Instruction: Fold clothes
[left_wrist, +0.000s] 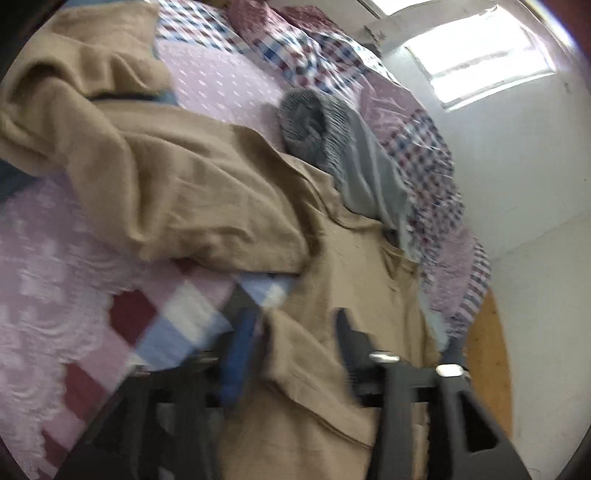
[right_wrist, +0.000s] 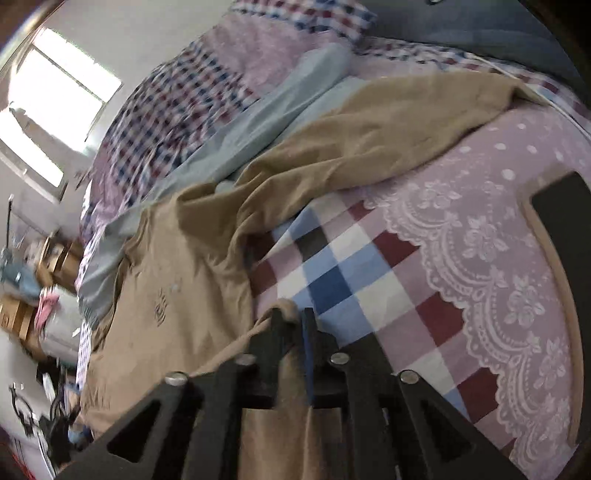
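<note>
A tan sweatshirt (left_wrist: 207, 184) lies rumpled across the bed, one part folded over itself. In the left wrist view my left gripper (left_wrist: 295, 332) is low over its near edge, jaws wide apart. A flap of the tan cloth lies loose between the blue finger (left_wrist: 242, 343) and the black one. In the right wrist view the same tan sweatshirt (right_wrist: 184, 266) stretches away to the left. My right gripper (right_wrist: 292, 319) stands at its near corner with a narrow gap between the jaws; a small bunch of tan cloth rests there, not pinched.
The bedspread (right_wrist: 461, 229) is pink with white lace and red, blue and white checks. A grey garment with a ribbed cuff (left_wrist: 317, 122) lies behind the sweatshirt, seen as pale blue-grey cloth (right_wrist: 258, 122) from the right. Boxes and clutter (right_wrist: 48, 266) crowd the floor beside the bed.
</note>
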